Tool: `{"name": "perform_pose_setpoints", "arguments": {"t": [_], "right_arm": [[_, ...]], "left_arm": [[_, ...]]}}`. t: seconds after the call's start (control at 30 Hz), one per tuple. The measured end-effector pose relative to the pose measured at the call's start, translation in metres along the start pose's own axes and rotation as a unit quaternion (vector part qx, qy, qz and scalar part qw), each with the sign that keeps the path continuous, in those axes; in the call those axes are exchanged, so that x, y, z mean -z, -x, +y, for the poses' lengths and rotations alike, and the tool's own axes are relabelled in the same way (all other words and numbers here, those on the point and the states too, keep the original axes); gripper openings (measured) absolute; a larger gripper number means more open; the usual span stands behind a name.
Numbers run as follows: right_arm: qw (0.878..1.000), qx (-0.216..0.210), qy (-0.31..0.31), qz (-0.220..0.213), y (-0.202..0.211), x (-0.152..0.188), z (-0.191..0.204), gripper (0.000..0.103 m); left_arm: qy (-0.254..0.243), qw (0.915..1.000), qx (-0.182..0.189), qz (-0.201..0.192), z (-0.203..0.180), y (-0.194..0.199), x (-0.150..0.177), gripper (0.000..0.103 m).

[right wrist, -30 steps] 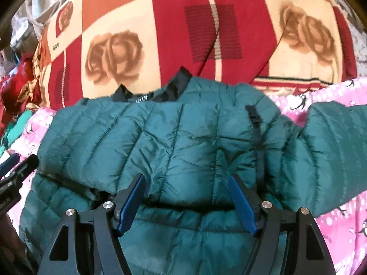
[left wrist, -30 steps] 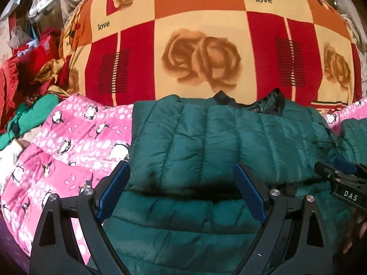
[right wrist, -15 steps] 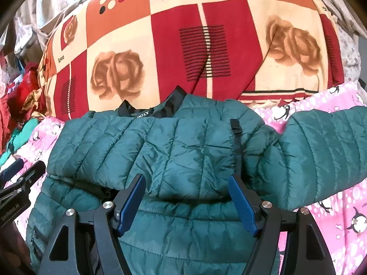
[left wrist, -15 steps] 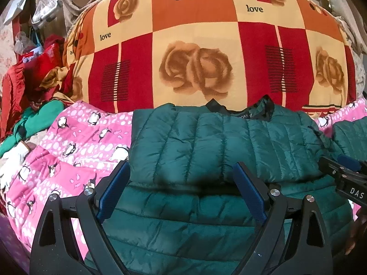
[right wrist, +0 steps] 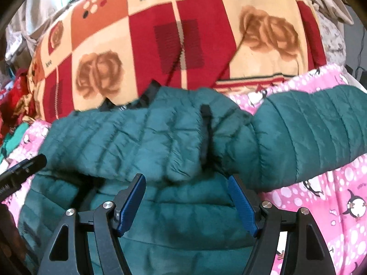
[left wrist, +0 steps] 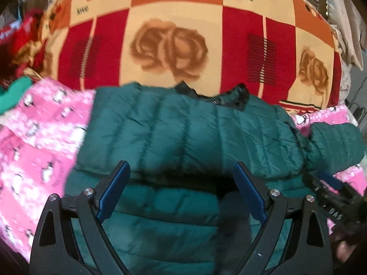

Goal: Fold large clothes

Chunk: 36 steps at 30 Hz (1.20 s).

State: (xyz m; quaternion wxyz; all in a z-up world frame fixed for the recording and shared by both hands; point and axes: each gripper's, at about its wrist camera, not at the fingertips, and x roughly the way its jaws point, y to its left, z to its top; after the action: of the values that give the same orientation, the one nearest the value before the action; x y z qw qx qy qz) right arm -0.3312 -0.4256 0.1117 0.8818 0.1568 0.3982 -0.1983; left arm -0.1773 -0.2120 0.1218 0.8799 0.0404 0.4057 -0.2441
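A dark green quilted puffer jacket (left wrist: 183, 133) lies on a pink penguin-print sheet (left wrist: 41, 137), its top part folded down over the body, black collar toward the far side. It also shows in the right wrist view (right wrist: 142, 142), with one sleeve (right wrist: 307, 142) stretched out to the right. My left gripper (left wrist: 181, 178) is open and empty above the fold's edge. My right gripper (right wrist: 187, 190) is open and empty at the fold's edge, near the sleeve's root. The right gripper shows at the left wrist view's right edge (left wrist: 330, 190); the left one at the right wrist view's left edge (right wrist: 20, 171).
A big red, orange and cream rose-print blanket (left wrist: 183, 34) is piled behind the jacket, also in the right wrist view (right wrist: 183, 34). Red and green clothes (left wrist: 16, 52) are heaped at the far left. The pink sheet (right wrist: 321, 206) extends to the right.
Both grippers have shifted to the right and closer over the jacket; the views are blurred by motion. The right gripper's jaws have narrowed a little. The jacket has stayed folded.
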Motion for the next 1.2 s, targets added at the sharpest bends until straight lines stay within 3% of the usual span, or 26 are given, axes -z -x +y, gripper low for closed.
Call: {"name": "perform_pose_setpoints", "arguments": {"t": [0.17,0.3,0.63,0.9,1.03,1.2], "right_arm": [[1.0,0.004,-0.014,-0.006,-0.005,-0.006,-0.019,0.072],[1.0,0.016,-0.016,-0.011,-0.005,-0.012,-0.031,0.072],[0.998,0.046,-0.038,-0.022,0.0,-0.026,-0.071,0.072],[0.991,0.085,-0.1,-0.038,0.012,-0.033,-0.123,0.072],[0.982,0.146,-0.111,-0.032,0.011,-0.032,-0.15,0.072],[0.974,0.141,-0.175,-0.04,0.026,-0.026,-0.191,0.072]], "left_arm": [[0.039,0.9982,0.033,0.031,-0.004,-0.024,-0.005,0.091],[0.06,0.9968,0.036,0.039,-0.009,-0.039,-0.012,0.091],[0.013,0.9986,-0.004,0.052,-0.035,-0.074,-0.014,0.091],[0.05,0.9978,0.032,0.03,-0.019,-0.038,-0.024,0.091],[0.045,0.9981,0.04,0.012,-0.013,-0.017,-0.031,0.091],[0.028,0.9988,0.035,-0.017,-0.005,0.002,-0.038,0.091]]}}
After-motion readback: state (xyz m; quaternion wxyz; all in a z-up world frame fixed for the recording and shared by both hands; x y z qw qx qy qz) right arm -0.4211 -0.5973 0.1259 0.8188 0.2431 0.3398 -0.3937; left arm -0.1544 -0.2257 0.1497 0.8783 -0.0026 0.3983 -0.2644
